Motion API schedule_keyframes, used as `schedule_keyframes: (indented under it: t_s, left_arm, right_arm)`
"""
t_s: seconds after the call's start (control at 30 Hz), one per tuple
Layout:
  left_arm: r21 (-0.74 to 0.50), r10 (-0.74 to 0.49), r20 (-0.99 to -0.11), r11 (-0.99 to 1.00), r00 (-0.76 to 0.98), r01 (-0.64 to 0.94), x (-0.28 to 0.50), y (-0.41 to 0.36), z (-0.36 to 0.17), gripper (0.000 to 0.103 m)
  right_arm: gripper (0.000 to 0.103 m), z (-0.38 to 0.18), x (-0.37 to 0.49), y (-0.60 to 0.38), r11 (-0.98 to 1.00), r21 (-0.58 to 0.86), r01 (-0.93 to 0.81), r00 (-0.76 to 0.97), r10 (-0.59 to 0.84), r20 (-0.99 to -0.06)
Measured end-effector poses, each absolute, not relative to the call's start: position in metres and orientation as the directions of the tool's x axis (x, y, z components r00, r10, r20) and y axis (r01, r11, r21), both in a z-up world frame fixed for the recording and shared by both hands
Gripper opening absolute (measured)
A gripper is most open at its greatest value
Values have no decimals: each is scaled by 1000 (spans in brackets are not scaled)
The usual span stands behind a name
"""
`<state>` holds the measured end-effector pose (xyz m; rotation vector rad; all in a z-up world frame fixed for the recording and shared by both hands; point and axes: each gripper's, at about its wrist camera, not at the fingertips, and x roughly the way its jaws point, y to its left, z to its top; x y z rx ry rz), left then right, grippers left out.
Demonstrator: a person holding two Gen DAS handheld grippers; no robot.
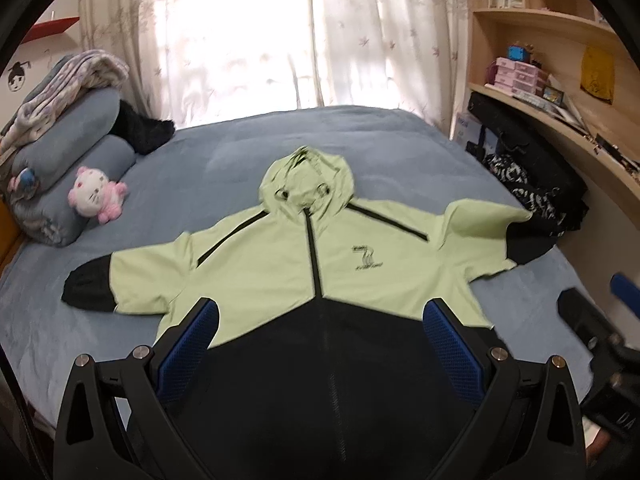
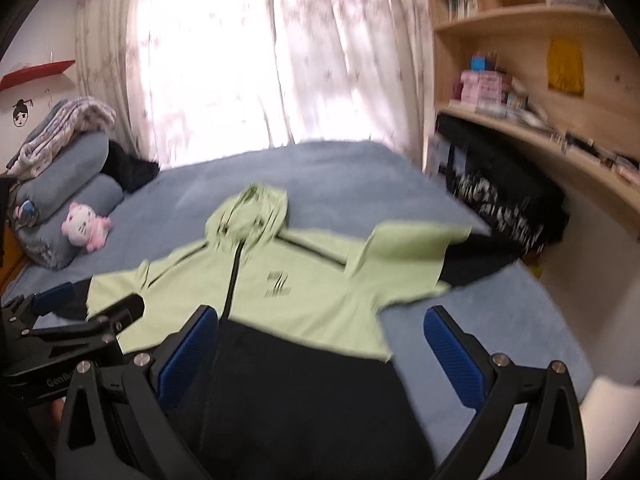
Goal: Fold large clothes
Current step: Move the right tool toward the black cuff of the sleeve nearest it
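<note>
A light green and black hooded jacket lies spread face up on the blue bed, hood toward the window, sleeves out to both sides, black lower part nearest me. My left gripper is open and empty above the jacket's black hem. My right gripper is open and empty above the jacket, over its right hem corner. The right gripper shows at the right edge of the left wrist view; the left gripper shows at the left edge of the right wrist view.
Grey pillows with a folded blanket and a pink plush toy lie at the bed's left. A black patterned bag stands at the right beside a wooden desk and shelves. Curtains hang behind.
</note>
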<state>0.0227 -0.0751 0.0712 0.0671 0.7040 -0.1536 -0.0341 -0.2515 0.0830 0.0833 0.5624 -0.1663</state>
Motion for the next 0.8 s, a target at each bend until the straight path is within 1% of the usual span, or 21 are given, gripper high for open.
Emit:
schedule_keyframes:
  t_s: [0.07, 0.1, 0.27, 0.37, 0.47, 0.6, 0.67, 0.73, 0.77, 0.8]
  left_arm:
    - [-15, -151, -643, 983, 750, 185, 31, -82, 78, 101]
    - [-26, -167, -635, 981, 755, 195, 33, -84, 81, 101]
    - [-14, -172, -508, 981, 844, 191, 43, -101, 101, 101]
    - [15, -181, -480, 977, 858, 214, 57, -118, 107, 101]
    - [27, -194, -458, 972, 868, 232, 73, -137, 109, 101]
    - [2, -205, -471, 972, 858, 234, 103, -158, 105, 101]
    - [2, -202, -497, 972, 844, 233, 123, -171, 96, 101]
    - [0, -188, -530, 975, 827, 222, 144, -184, 84, 101]
    - [-1, -175, -544, 978, 820, 208, 153, -188, 77, 101]
    - [-9, -173, -563, 979, 808, 203, 164, -194, 69, 101]
  right_arm:
    - [103, 92, -31, -257, 983, 6, 185, 851, -158, -501]
    - [103, 96, -27, -260, 984, -4, 180, 852, -158, -499]
    - [103, 100, -1, -283, 991, 19, 135, 822, -101, -560]
    - [103, 102, 13, -298, 990, 2, 144, 821, -118, -559]
    - [103, 108, 25, -316, 982, -29, 184, 823, -170, -542]
    - [103, 103, 54, -354, 963, -34, 269, 803, -244, -544]
    - [103, 92, 72, -377, 955, -26, 296, 775, -256, -579]
    - [103, 75, 89, -404, 950, 17, 311, 752, -235, -616]
    - [100, 67, 95, -415, 944, 31, 328, 741, -237, -628]
    - [96, 56, 104, -432, 935, 46, 353, 725, -242, -645]
